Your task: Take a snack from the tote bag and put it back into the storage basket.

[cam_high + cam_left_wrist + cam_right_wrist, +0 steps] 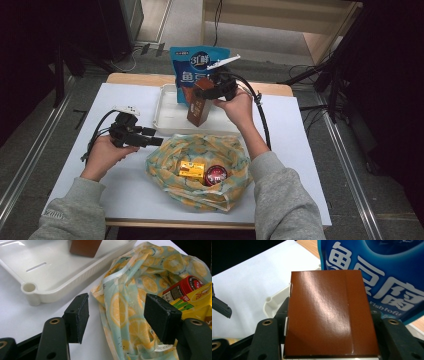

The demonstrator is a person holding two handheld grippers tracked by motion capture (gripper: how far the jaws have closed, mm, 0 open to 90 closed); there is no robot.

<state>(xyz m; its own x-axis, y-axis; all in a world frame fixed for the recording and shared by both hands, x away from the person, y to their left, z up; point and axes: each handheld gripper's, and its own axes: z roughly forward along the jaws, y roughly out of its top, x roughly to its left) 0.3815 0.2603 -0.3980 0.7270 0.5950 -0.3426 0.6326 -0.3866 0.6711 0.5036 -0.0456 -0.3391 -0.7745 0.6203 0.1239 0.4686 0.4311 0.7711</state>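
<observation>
A brown carton stands in the white tray, and my right gripper is shut on its top. In the right gripper view the brown carton sits between the two black jaws. A blue snack pouch stands right behind it, the same blue snack pouch showing at upper right. My left gripper hovers open at the left rim of the lemon-print bag. Its pads straddle the bag's cloth edge without pressing it. Inside lie a yellow box and a red can.
The white table ends in a wooden strip at the back. The tray's rim lies just beyond the left gripper's jaws. Cables trail from both grippers across the tabletop. Dark floor and metal rails flank the table.
</observation>
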